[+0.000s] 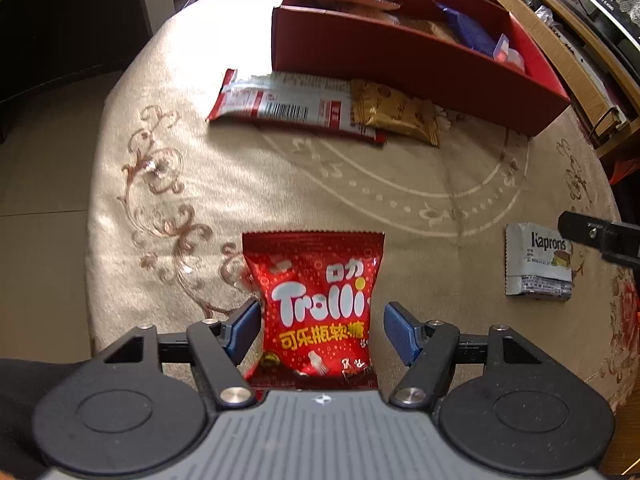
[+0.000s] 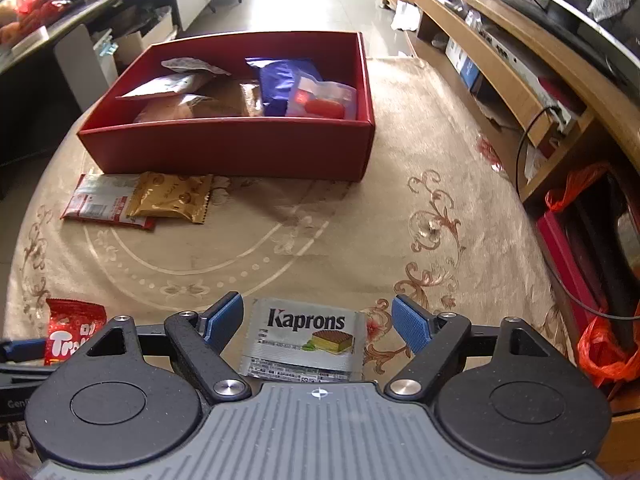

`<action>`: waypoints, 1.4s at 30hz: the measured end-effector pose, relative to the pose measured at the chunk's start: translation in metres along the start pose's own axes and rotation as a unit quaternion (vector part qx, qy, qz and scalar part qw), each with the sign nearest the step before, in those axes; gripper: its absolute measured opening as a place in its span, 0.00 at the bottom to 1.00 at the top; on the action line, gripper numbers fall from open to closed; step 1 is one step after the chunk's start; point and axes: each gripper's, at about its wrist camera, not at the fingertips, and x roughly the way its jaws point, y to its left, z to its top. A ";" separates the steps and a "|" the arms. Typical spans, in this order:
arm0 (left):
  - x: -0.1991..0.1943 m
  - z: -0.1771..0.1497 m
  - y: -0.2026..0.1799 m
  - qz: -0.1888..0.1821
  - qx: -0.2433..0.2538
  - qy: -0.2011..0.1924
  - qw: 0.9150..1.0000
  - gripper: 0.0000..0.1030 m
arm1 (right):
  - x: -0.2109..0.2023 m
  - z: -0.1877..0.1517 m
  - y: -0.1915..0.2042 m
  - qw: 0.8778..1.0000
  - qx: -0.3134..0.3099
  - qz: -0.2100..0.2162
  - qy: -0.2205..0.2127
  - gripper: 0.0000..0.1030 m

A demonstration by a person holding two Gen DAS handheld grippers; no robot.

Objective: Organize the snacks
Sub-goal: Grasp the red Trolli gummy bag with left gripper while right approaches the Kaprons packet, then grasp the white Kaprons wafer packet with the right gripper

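Where cloth lies embroidered, glossy crinkled Trolli pouch point(image 1: 316, 300), rectangular.

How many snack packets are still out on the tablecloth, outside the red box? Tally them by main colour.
Red, Trolli bag: 1
Silver, Kaprons wafer: 1
White and red, barcode packet: 1
Gold packet: 1
Total: 4

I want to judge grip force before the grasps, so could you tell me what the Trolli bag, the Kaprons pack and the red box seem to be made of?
Trolli bag: glossy plastic film, likely metallised; it glints and has a crimped top seam.
Kaprons pack: silvery foil-like wrapper, slightly creased.
Red box: probably matte cardboard; thin straight walls, no shine.
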 end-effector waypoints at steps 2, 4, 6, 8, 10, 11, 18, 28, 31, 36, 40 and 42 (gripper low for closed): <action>0.001 -0.003 -0.002 0.002 0.004 0.001 1.000 0.61 | 0.001 0.000 -0.002 1.000 0.005 0.004 0.002 0.83; 0.002 -0.006 -0.004 0.003 0.007 0.001 1.000 0.58 | 0.001 0.000 -0.004 1.000 0.007 0.004 0.003 0.84; 0.000 -0.007 -0.006 0.005 0.014 -0.002 1.000 0.50 | 0.002 -0.001 -0.005 1.000 0.007 0.005 0.006 0.84; -0.001 -0.008 -0.007 -0.003 0.019 -0.002 1.000 0.49 | 0.004 -0.001 -0.006 1.000 0.004 0.005 0.011 0.84; -0.002 -0.008 -0.008 -0.004 0.026 -0.005 1.000 0.48 | 0.007 -0.003 -0.008 1.000 0.005 0.003 0.017 0.84; -0.002 -0.008 -0.009 -0.004 0.029 -0.006 1.000 0.47 | 0.009 -0.003 -0.009 1.000 0.008 0.002 0.021 0.84; -0.002 -0.006 -0.009 -0.014 0.030 -0.004 0.999 0.47 | 0.030 -0.006 -0.010 0.997 0.040 0.027 0.058 0.84; -0.004 -0.004 -0.002 -0.031 0.022 0.003 0.999 0.47 | 0.002 -0.035 -0.012 0.968 0.105 0.212 0.088 0.84; -0.003 -0.004 -0.001 -0.031 0.027 0.004 0.999 0.47 | -0.013 -0.027 -0.008 0.983 0.058 0.165 0.046 0.85; -0.003 -0.006 -0.003 -0.022 0.041 -0.001 0.999 0.47 | 0.011 -0.007 0.015 0.992 -0.103 0.048 0.049 0.84; -0.002 -0.006 -0.003 -0.024 0.042 0.000 0.999 0.48 | 0.027 0.002 0.027 0.980 -0.182 0.055 0.063 0.83; -0.001 -0.007 -0.003 -0.023 0.046 0.001 0.999 0.48 | 0.031 0.004 0.030 0.972 -0.208 0.077 0.071 0.83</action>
